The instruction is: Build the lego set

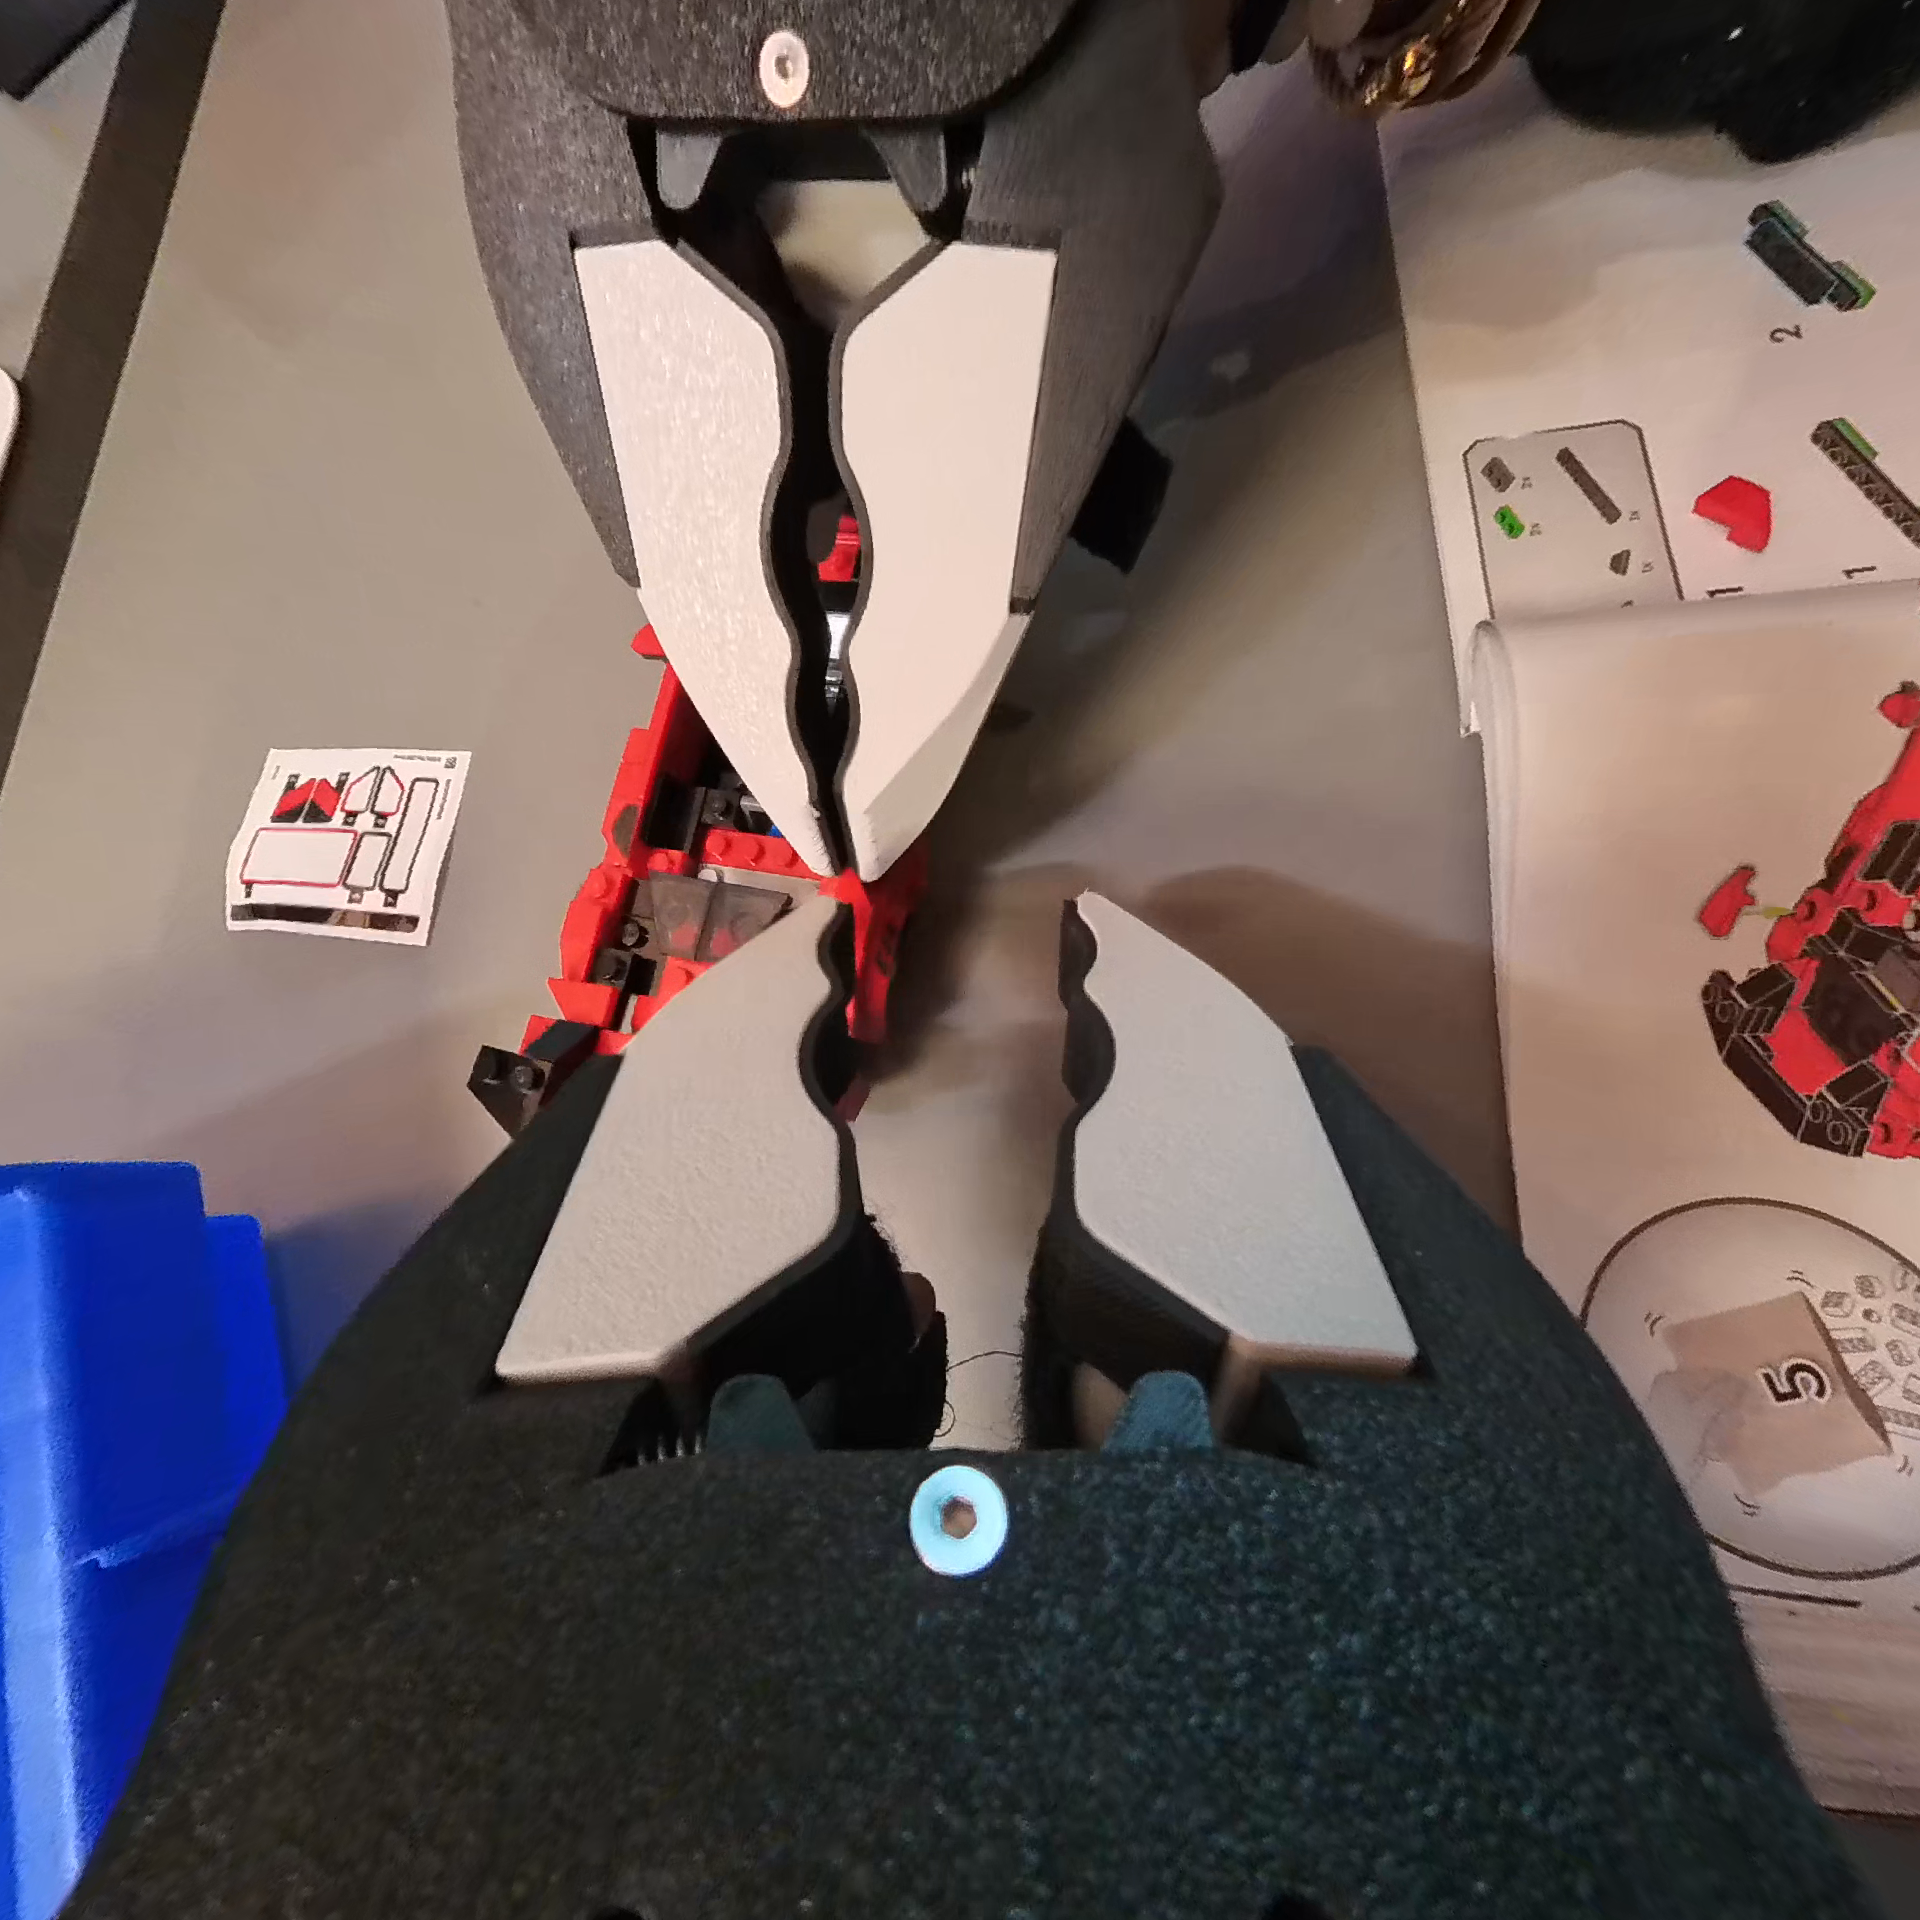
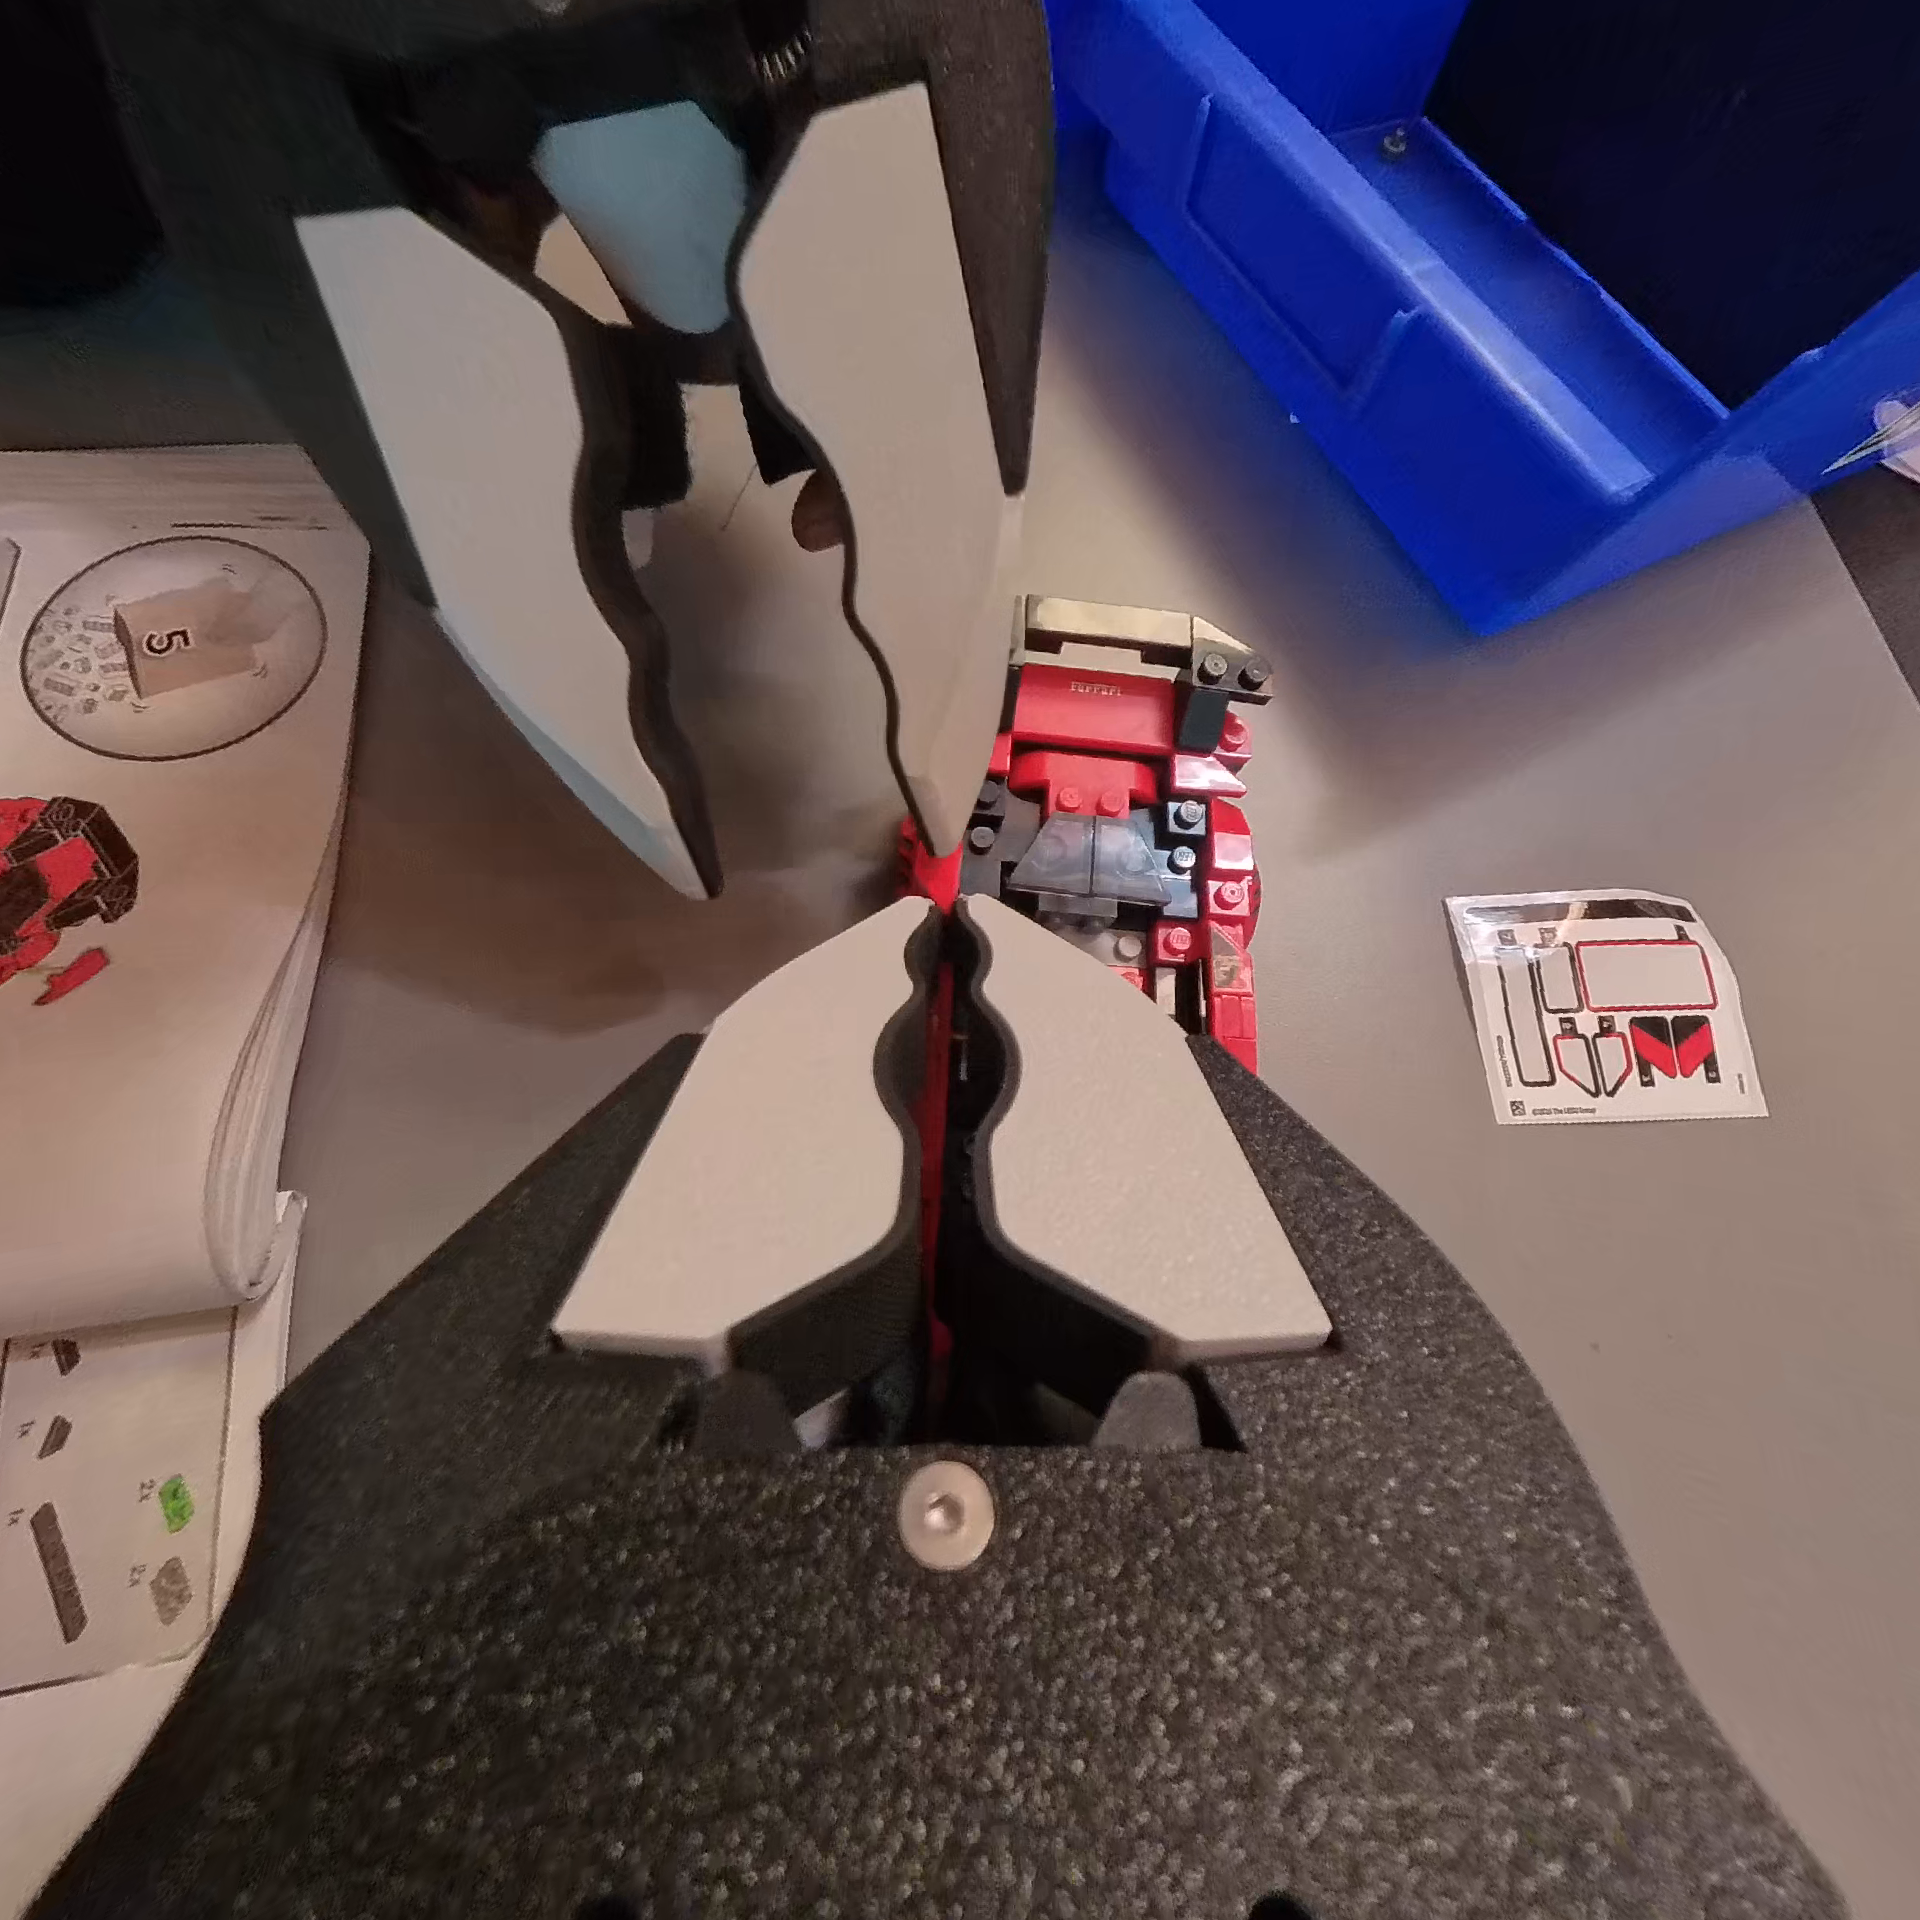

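The smooth grey desk (image 2: 1507,727) carries a red-and-black brick car model (image 2: 1122,831). A blue plastic bin (image 2: 1455,343), a small white sticker sheet (image 2: 1600,1003) and an open paper instruction booklet (image 2: 135,935) also lie on it.

- A blue plastic bin (image 2: 1455,312) is sitting on the grey table (image 2: 1558,1455), open side up.
- A small dark thing is lying inside the blue plastic bin; its kind is unclear.
- A gold chain (image 1: 1403,52) is resting at the table's far edge, well apart from the bin.
- A black thing (image 1: 1714,73) is lying just beside the chain, too cropped to identify.
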Tool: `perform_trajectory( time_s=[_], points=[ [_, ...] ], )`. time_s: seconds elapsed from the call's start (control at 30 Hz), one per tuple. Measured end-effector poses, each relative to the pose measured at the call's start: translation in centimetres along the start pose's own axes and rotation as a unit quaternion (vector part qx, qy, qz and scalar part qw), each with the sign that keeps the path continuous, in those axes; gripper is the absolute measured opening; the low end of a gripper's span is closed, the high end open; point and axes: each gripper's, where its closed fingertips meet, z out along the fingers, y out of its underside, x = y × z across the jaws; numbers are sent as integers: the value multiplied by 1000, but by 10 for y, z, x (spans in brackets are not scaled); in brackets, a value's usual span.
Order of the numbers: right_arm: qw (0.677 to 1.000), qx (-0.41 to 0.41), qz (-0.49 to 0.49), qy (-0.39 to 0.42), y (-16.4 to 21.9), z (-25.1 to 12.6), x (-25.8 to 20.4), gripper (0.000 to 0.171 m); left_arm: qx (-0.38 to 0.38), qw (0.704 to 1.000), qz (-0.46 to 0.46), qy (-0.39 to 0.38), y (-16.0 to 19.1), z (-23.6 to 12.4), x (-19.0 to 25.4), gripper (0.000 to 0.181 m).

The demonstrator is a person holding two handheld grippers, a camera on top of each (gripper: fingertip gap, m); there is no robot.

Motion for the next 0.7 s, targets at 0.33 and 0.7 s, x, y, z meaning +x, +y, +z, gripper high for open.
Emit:
perform_trajectory(
  time_s=[0.33, 0.7],
  points=[
    [1000, -2, 3, 0, 0, 0, 0, 1, -1, 1000, -22, 7, 0, 1, 1, 40],
    [1000, -15, 8, 5, 1, 0, 0, 1, -3, 1000, -24, 9, 1, 0, 1, 38]
  ],
)
